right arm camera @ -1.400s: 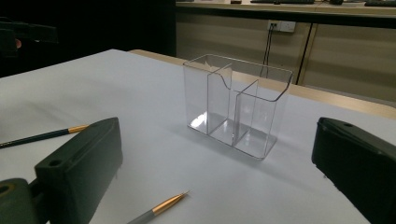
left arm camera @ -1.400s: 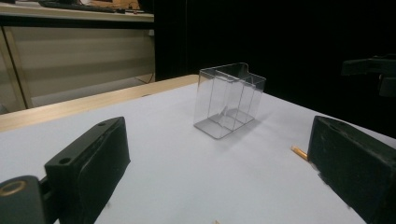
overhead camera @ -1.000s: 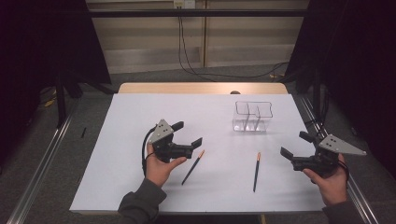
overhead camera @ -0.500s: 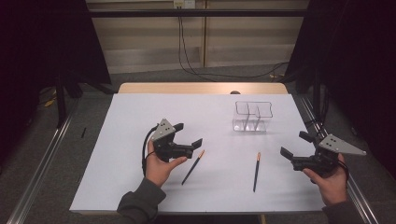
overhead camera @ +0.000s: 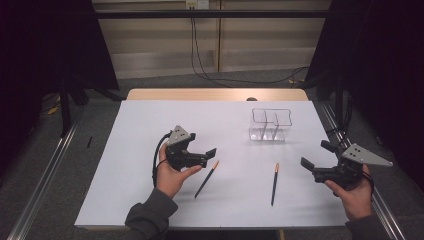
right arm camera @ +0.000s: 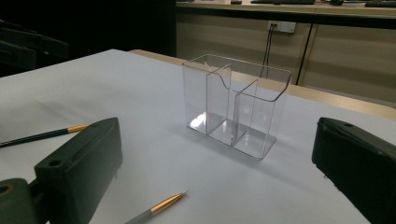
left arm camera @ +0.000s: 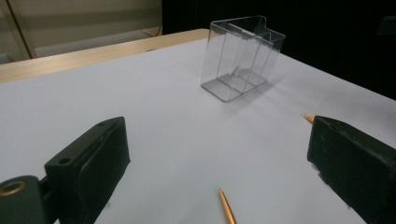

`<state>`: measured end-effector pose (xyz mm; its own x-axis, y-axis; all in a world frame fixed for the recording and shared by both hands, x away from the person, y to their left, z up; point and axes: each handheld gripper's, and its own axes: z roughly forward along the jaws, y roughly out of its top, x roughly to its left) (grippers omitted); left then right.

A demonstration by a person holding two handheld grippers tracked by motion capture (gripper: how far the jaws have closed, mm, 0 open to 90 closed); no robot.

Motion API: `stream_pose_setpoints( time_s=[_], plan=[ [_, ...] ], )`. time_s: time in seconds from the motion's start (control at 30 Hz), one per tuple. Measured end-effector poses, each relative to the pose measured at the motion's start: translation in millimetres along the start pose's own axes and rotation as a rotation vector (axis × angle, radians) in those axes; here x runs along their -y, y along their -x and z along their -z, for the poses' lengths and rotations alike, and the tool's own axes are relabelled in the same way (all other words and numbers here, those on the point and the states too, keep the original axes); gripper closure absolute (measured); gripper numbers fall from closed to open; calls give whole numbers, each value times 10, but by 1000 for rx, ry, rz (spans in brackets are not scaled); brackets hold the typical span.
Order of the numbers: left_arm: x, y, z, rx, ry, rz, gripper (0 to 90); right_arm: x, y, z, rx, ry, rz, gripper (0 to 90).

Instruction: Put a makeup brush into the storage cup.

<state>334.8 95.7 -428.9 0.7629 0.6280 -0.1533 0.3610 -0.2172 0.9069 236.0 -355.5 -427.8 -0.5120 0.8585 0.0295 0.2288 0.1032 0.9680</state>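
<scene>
Two dark pencils with gold ends lie on the white sheet (overhead camera: pixel 145 130). One pencil (overhead camera: pixel 206 180) rests just right of my left gripper (overhead camera: pixel 202 144); its gold end (left arm camera: pixel 227 212) shows low between the jaws. The other pencil (overhead camera: pixel 274 184) lies left of my right gripper (overhead camera: pixel 315 154), and its tip (right arm camera: pixel 156 210) shows between those jaws. A clear plastic holder with several compartments (overhead camera: pixel 270 125) stands upright and empty at the back right. Both grippers are open, held in hands just above the sheet, and both point toward the holder (left arm camera: pixel 240 56) (right arm camera: pixel 236 105).
The white sheet covers most of the table, with a strip of bare wood (overhead camera: pixel 215 94) along the far edge. Metal rails (overhead camera: pixel 45 175) run beside the table on both sides. Cables (overhead camera: pixel 210 60) hang behind it, against dark surroundings.
</scene>
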Motion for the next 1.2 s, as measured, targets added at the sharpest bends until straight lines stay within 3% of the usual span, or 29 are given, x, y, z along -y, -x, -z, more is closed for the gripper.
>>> stream_pose_setpoints(
  time_s=[0.3,0.57,0.9,0.93,0.97,1.2],
  plan=[
    [-26,7,-64,-6,-79,24,53,-3,1,0,-1,1,4,14],
    [-64,4,-105,-28,-184,39,52,-5,1,5,0,-1,2,14],
    [-104,18,-175,-24,-321,63,52,-6,-2,2,-9,-4,4,14],
    [-108,13,-181,-27,-337,48,52,-7,-2,1,-2,-7,10,14],
    [-112,26,-196,-27,-345,63,52,-7,-2,0,-4,-8,9,14],
    [-158,55,-242,-23,-423,49,52,-9,-6,1,-5,-7,14,15]
  ],
)
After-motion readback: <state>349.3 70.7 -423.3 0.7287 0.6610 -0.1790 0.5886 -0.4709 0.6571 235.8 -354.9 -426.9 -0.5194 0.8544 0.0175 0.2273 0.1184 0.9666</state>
